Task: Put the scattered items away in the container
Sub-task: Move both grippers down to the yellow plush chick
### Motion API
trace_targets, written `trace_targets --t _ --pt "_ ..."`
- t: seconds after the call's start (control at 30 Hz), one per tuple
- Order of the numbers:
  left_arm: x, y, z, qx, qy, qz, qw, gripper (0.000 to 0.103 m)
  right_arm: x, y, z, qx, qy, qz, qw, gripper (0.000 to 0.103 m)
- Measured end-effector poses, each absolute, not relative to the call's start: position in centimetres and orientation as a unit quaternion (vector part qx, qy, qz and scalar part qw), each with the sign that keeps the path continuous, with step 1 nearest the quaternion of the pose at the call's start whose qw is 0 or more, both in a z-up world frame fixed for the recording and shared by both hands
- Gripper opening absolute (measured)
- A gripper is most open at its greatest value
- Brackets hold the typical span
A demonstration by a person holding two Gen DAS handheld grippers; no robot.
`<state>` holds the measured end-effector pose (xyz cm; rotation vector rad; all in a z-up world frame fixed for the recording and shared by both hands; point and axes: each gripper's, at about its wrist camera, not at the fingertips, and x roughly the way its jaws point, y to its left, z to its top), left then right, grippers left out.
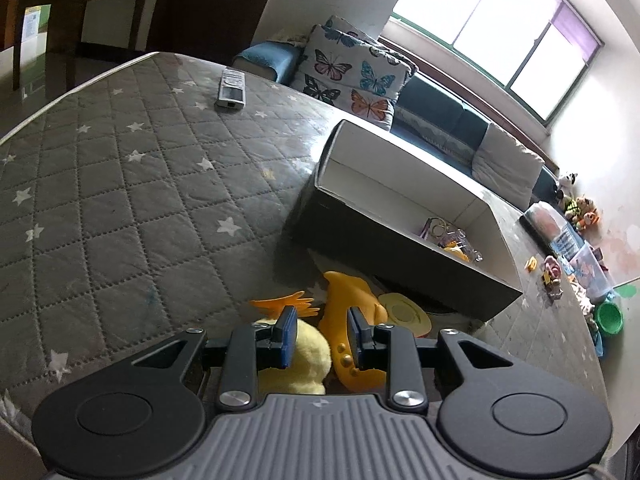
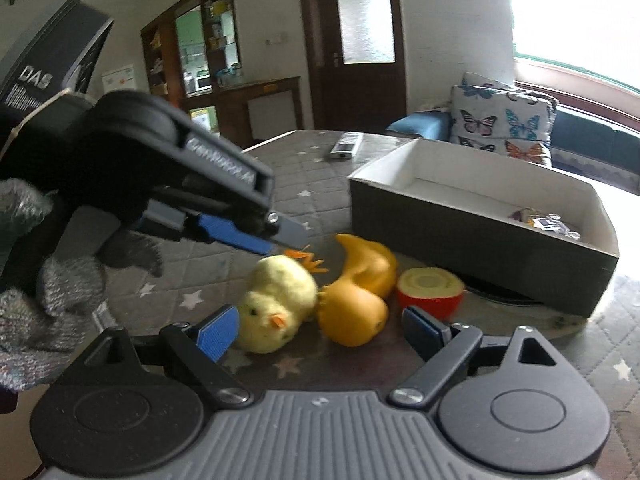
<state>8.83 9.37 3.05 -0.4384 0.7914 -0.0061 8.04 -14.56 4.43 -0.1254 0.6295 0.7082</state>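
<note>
Both grippers over toys beside box point(image 2: 472, 216).
Left gripper point(image 1: 322, 334) fingers parted over chick point(image 2: 278, 304), not gripping; right gripper point(image 2: 320, 330) spread wide; box contents unclear.

My left gripper point(image 2: 280, 240) hangs over the chick point(image 2: 276, 304), blocking that side. The box point(image 2: 480, 232) walls off the far side; near me the cloth point(image 2: 320, 368) lies free.

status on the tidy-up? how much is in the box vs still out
Partly done. The box already holds a few small trinkets. In hand: nothing yet; left gripper hovers open over the plush chick; right gripper open. Still out: chick, orange toy, red-and-yellow piece, remote.
</note>
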Motion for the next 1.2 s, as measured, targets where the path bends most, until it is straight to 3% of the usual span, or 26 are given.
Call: trace_targets --t 0.4,1.2 --pt "8.2 10.5 2.8 -0.230 0.375 -0.008 0.898 0.031 6.8 -11.7 3.6 -0.084 0.312 0.371 0.871 0.088" --pt "9.3 10.8 1.7 -0.217 0.399 -0.012 0.891 0.032 8.4 -9.5 1.7 -0.082 0.340 0.370 0.861 0.059"
